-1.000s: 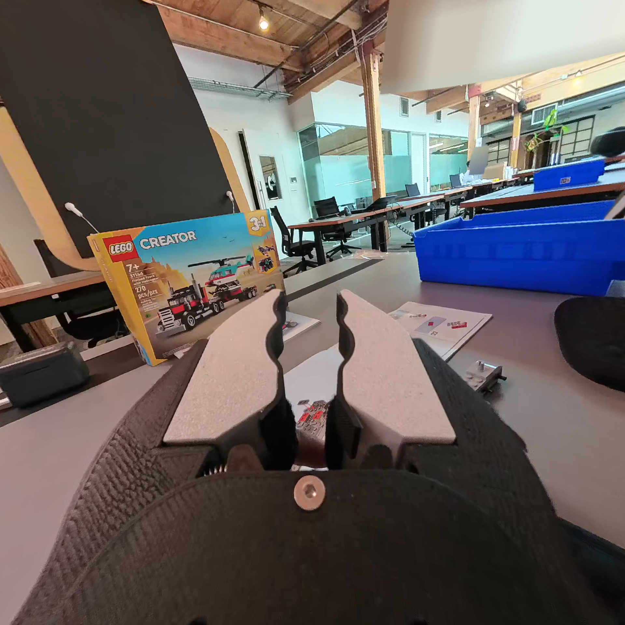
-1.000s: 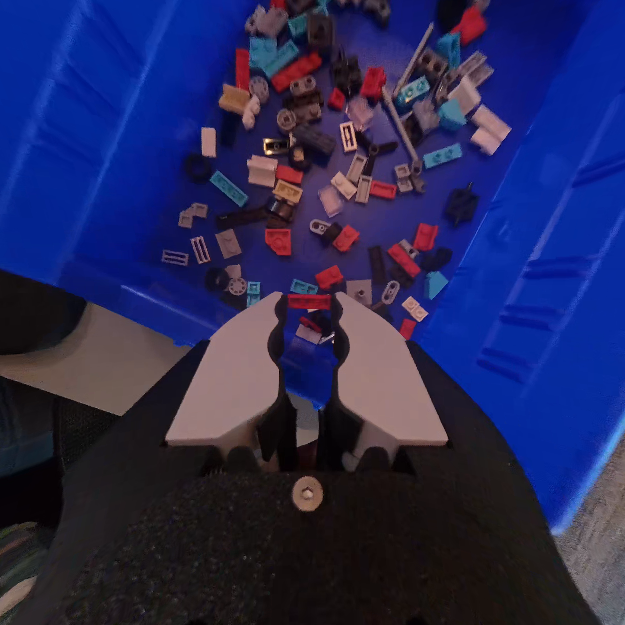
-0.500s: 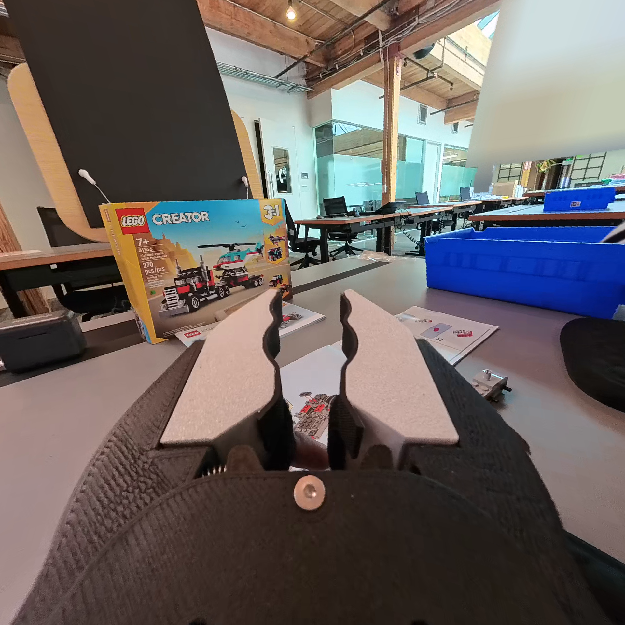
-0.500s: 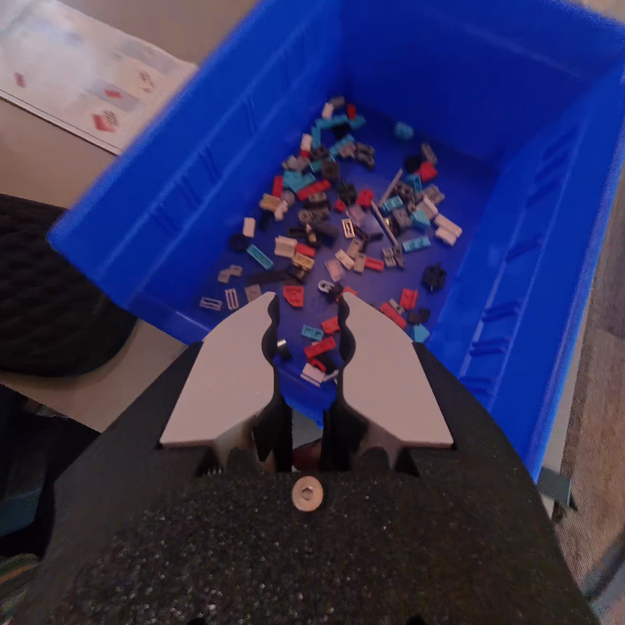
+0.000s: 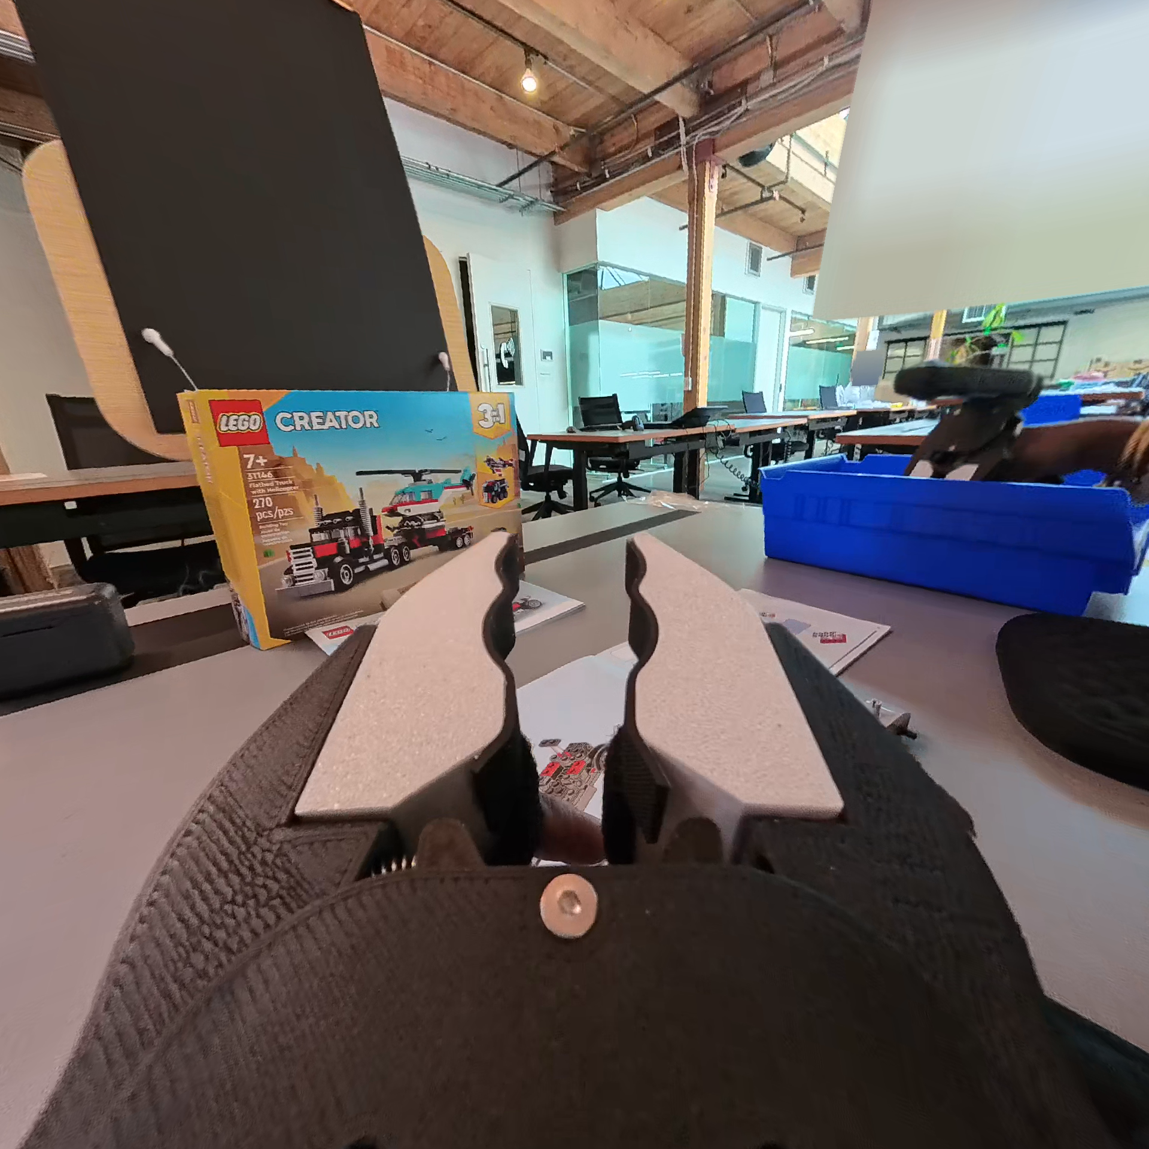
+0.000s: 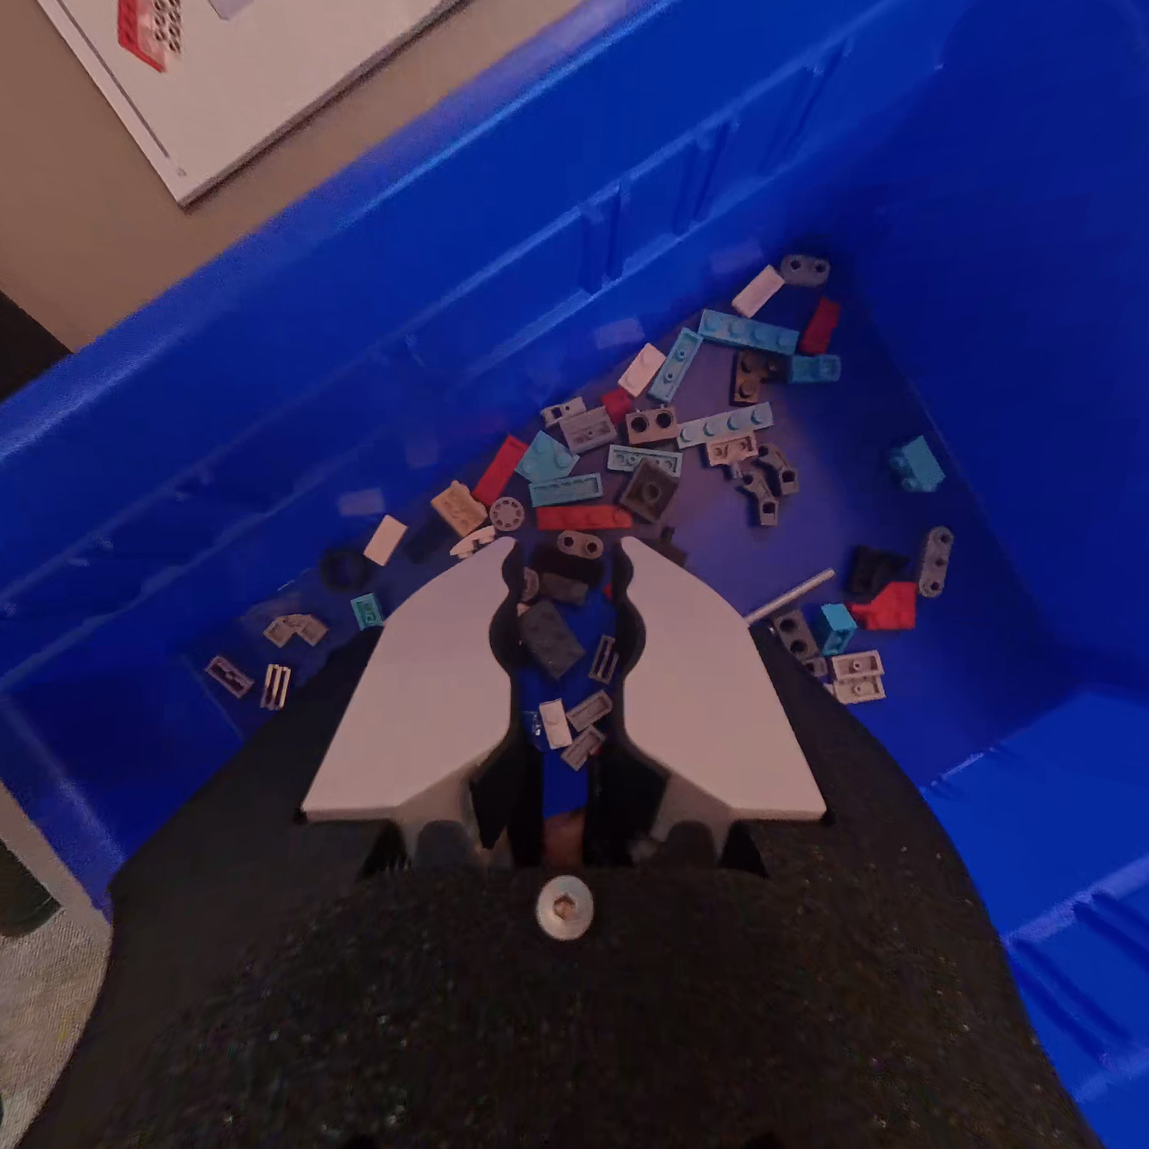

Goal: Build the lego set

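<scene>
My right gripper [image 6: 567, 550] is open and empty, low inside the blue bin [image 6: 373, 348], over several loose lego pieces. A dark grey plate [image 6: 550, 634] lies between its fingers and a red plate [image 6: 581, 517] lies just past the tips. My left gripper [image 5: 569, 547] is open and empty, held just above an open instruction booklet [image 5: 578, 696] on the grey table. In the left wrist view, the right gripper [image 5: 957, 435] reaches into the bin [image 5: 932, 541].
The lego set box [image 5: 354, 503] stands upright at the back left. A second instruction sheet [image 5: 814, 634] and a small grey lego assembly [image 5: 892, 721] lie to the right. A black pad [image 5: 1082, 684] is at the far right, and a dark case [image 5: 56, 634] at the left.
My right gripper pulled back above the bin, then went down into it near a corner. The left gripper has hardly moved; its view shifted slightly.
</scene>
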`<state>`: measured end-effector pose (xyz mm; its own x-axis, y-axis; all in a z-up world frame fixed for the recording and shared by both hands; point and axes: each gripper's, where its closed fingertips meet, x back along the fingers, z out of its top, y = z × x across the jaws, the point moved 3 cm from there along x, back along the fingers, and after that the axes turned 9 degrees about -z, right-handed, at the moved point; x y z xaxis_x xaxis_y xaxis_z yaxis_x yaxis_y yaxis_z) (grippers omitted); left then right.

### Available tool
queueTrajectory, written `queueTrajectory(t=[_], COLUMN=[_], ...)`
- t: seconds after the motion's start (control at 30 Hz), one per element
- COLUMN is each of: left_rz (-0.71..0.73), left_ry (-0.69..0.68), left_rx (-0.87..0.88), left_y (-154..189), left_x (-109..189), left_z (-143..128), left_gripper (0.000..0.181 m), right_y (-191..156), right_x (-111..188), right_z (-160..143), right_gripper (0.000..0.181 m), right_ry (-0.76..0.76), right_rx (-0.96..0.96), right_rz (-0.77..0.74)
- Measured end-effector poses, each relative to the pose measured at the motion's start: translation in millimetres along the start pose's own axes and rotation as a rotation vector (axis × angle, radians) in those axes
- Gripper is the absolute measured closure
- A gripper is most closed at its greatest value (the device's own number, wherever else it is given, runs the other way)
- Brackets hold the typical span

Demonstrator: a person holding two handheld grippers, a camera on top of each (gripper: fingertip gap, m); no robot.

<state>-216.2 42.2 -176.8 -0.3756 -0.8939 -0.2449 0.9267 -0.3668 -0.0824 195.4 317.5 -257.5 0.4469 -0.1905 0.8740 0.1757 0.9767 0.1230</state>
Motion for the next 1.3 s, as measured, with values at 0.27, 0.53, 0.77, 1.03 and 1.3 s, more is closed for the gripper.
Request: queueTrajectory(t=[0.27, 0.53, 0.77, 1.03, 1.3], left_rz=[-0.024, -0.03, -0.036, -0.047, -0.06], left_ry=[0.015, 0.012, 0.014, 0.018, 0.022], left_rx=[0.027, 0.029, 0.03, 0.03, 0.03], left_y=[0, 0, 1, 2, 4], left_x=[0, -1, -1, -1, -1], left_z=[0, 0, 0, 0, 1], left_gripper=[0.148, 0.148, 0.149, 0.149, 0.149], right_y=[5, 2, -2, 0, 2], right_x=[-16, -21, -12, -16, -22], right_z=[-3, 2, -3, 4, 3], right_gripper=[0.146, 0.158, 0.149, 0.162, 0.175], right_ry=[-0.044, -0.051, -0.025, -0.091, -0.149], right_rx=[-0.03, 0.009, -0.007, 0.1, 0.17], right_rz=[0.011, 0.021, -0.041, 0.028, 0.038])
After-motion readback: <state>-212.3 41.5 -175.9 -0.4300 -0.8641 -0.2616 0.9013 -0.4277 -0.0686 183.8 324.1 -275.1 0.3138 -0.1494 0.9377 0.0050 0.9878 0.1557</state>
